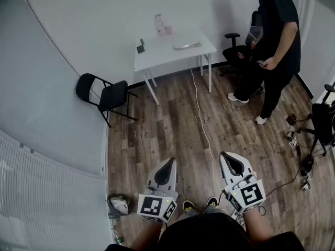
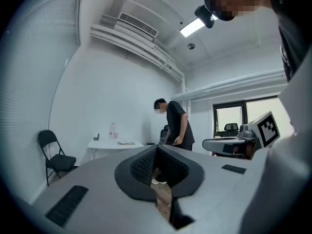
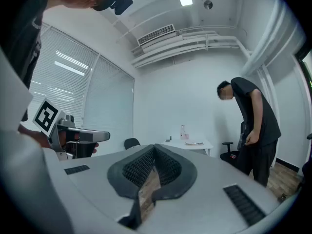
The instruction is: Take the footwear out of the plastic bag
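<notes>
- left gripper [image 1: 168,166] and right gripper [image 1: 230,161] both pinched together, nothing between the pads, held level side by side, well short of the table [image 1: 157,56]
- plastic bag not clearly in view: a crumpled bundle [image 1: 119,205] on the floor [image 1: 167,129] by the wall, far from the table and just beside the left gripper, may be it, too small to tell if footwear is inside
- risk: closed claws just shove thin plastic around, so they need to open before reaching in
- risk: pinching film alone could tear it or lift the plastic bag and footwear together, so one claw should pin it while the other pulls
- risk: white cable [image 1: 201,119] runs from the table across the floor between both grippers and could trip or snag
- risk: person [image 1: 277,41] standing right of the table could cross the path
- grippers: hard grey shells, black ribbed pads tapering to a point, marker cube at the back
- floor: brown wood planks, matte
- table: smooth white top, thin legs
- folding chair [image 1: 107,94] left of the table: black, slim frame
- bundle: soft, wrinkled, grey with a white patch
</notes>
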The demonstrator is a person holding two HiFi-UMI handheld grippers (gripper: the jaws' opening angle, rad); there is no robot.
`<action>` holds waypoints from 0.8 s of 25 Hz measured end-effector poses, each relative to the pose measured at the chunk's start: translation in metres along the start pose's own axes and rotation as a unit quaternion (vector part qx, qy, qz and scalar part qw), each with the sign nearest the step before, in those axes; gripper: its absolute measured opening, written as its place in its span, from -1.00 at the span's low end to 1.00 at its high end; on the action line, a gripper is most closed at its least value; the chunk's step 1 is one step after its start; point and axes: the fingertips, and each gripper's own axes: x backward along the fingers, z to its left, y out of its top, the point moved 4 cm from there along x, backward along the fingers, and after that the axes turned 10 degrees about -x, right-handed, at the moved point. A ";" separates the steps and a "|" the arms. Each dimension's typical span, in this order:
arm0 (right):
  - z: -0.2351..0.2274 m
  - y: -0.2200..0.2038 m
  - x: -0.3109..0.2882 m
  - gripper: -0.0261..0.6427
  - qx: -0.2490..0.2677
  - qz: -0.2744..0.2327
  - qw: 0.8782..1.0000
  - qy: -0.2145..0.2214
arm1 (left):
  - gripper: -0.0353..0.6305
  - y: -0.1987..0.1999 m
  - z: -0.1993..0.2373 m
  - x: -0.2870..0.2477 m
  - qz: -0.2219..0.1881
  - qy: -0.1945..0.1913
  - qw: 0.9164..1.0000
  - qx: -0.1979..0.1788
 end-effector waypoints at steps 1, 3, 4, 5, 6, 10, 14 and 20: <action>0.001 0.002 -0.001 -0.87 -0.001 0.002 1.000 0.000 | -0.83 0.000 0.000 0.000 -0.001 0.000 1.000 0.000; 0.003 0.005 -0.002 -0.87 -0.002 0.005 1.000 -0.002 | -0.83 -0.001 0.000 0.000 -0.002 -0.001 1.000 0.000; 0.003 0.005 -0.002 -0.87 -0.003 0.005 1.000 -0.002 | -0.83 -0.001 0.001 0.000 -0.003 -0.001 1.000 -0.001; 0.003 0.006 -0.002 -0.87 -0.004 0.004 1.000 -0.002 | -0.83 -0.001 0.001 0.000 -0.003 -0.002 1.000 -0.001; 0.003 0.006 -0.003 -0.87 -0.004 0.003 1.000 -0.002 | -0.83 -0.002 0.002 0.000 -0.004 -0.003 1.000 -0.001; 0.004 0.006 -0.007 -0.87 -0.002 0.003 1.000 -0.001 | -0.83 0.000 0.005 -0.003 -0.001 -0.007 1.000 0.000; 0.010 0.006 -0.007 -0.87 -0.008 -0.001 1.000 0.007 | -0.83 0.001 0.007 -0.001 -0.002 -0.011 1.000 0.000; 0.018 0.009 -0.007 -0.87 -0.015 -0.016 1.000 0.019 | -0.83 0.000 0.016 0.005 -0.009 -0.010 1.000 -0.003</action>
